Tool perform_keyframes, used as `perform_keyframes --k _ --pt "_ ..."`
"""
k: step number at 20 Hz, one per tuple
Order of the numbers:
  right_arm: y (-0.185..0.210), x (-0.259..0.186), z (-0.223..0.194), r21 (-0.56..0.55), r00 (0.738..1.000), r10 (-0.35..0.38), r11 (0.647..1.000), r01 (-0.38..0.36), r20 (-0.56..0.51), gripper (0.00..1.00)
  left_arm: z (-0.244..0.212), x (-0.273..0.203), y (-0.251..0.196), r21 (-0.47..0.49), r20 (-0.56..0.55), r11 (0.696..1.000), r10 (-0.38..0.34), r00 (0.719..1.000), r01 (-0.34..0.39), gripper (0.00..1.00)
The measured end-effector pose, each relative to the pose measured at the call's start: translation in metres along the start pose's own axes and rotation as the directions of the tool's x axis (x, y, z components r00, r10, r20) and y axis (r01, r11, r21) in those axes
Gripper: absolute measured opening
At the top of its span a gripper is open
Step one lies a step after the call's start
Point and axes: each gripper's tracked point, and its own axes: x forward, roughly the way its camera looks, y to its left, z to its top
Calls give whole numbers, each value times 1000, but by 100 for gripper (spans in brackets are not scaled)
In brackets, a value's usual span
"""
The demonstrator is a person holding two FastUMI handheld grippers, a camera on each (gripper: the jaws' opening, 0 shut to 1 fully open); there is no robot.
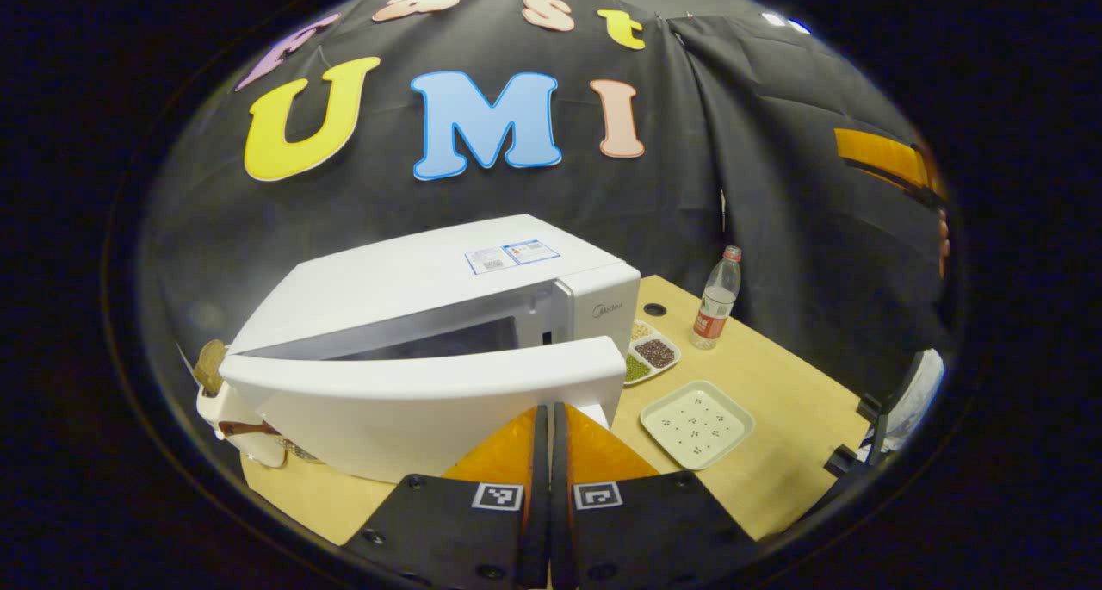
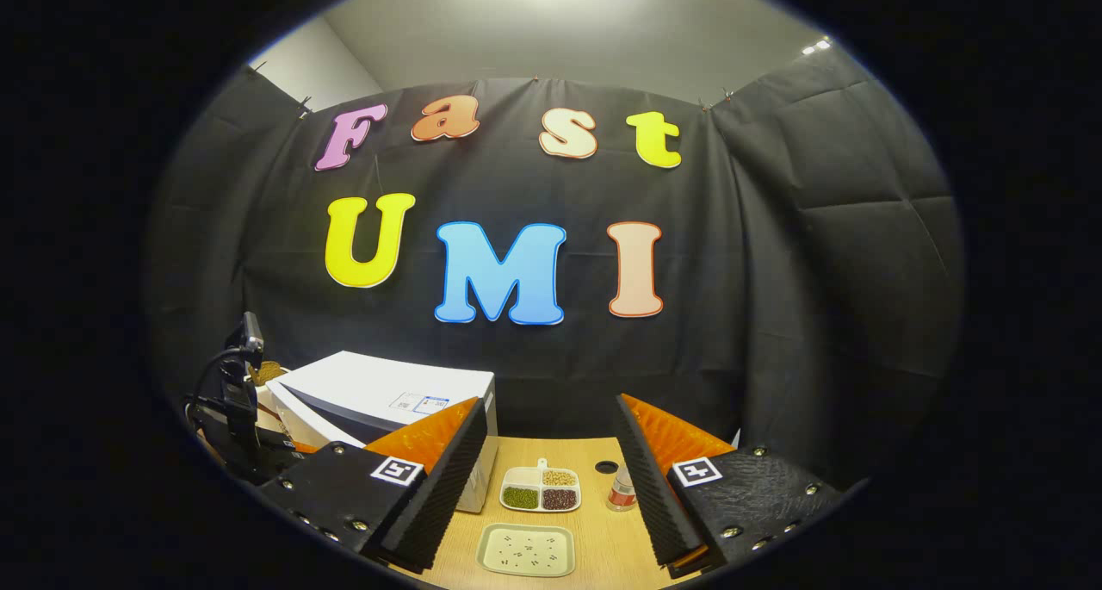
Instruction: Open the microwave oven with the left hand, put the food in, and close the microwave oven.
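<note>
Left gripper (image 1: 551, 452) fingers pressed together with nothing between, right up against the half-open microwave door (image 1: 430, 400), right gripper (image 2: 547, 487) spread wide and empty; food tray (image 1: 697, 423) on table (image 1: 775, 478) right of microwave (image 1: 448, 288), sectioned dish (image 1: 650, 353) and bottle (image 1: 717, 301) behind it.

My left camera sits close behind the microwave (image 1: 448, 332) door; my right looks from farther back. Both see the wooden table (image 1: 775, 452).
</note>
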Motion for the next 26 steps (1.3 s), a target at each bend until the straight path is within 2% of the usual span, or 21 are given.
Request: perform_keyframes --k 1,2,9,18,21,26 --pt "1 2 0 -3 1000 3 1000 -3 1 90 2 3 0 -15 4 1000 -4 1000 4 5" --pt "2 3 -1 -1 1000 4 1000 -4 -1 90 3 5 1 -31 7 1000 -7 1000 7 7" --pt "-4 10 -6 1 1000 -15 1000 15 -19 90 14 26 6 -76 25 997 3 1000 -1 7" --pt "-1 18 -10 -7 999 -20 1000 20 -33 90 26 51 17 -144 32 988 65 997 -60 7" --pt "2 18 -9 -12 999 -15 1000 14 -36 90 16 59 20 -205 -20 974 89 996 -91 7" --pt "8 14 -5 -36 1000 -3 999 2 -26 90 16 64 24 -187 -14 975 115 993 -116 7"
